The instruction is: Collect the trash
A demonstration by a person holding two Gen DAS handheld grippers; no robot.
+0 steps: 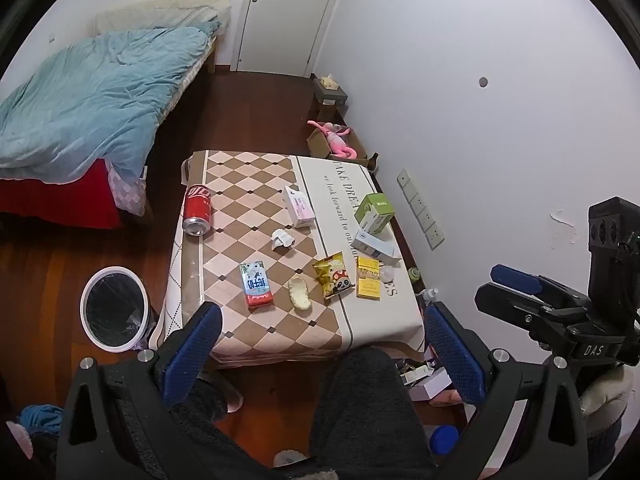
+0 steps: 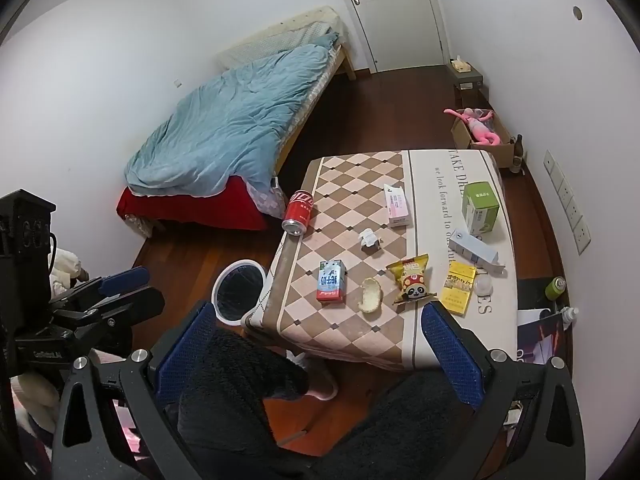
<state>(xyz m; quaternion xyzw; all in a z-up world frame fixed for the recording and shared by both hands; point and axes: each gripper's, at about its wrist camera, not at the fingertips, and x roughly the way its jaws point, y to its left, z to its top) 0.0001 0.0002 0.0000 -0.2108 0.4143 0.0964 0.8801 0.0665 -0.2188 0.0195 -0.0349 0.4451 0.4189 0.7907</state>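
Observation:
Trash lies on a low table with a checked cloth: a red can on its side, a crumpled paper, a milk carton, a pale peel, a yellow snack bag and a yellow pack. A white bin with a black liner stands on the floor left of the table. My left gripper and right gripper are open and empty, above the near table edge.
A pink box, a green box and a blue-white box also lie on the table. A bed stands left. A cardboard box with a pink toy is by the wall. My legs are below.

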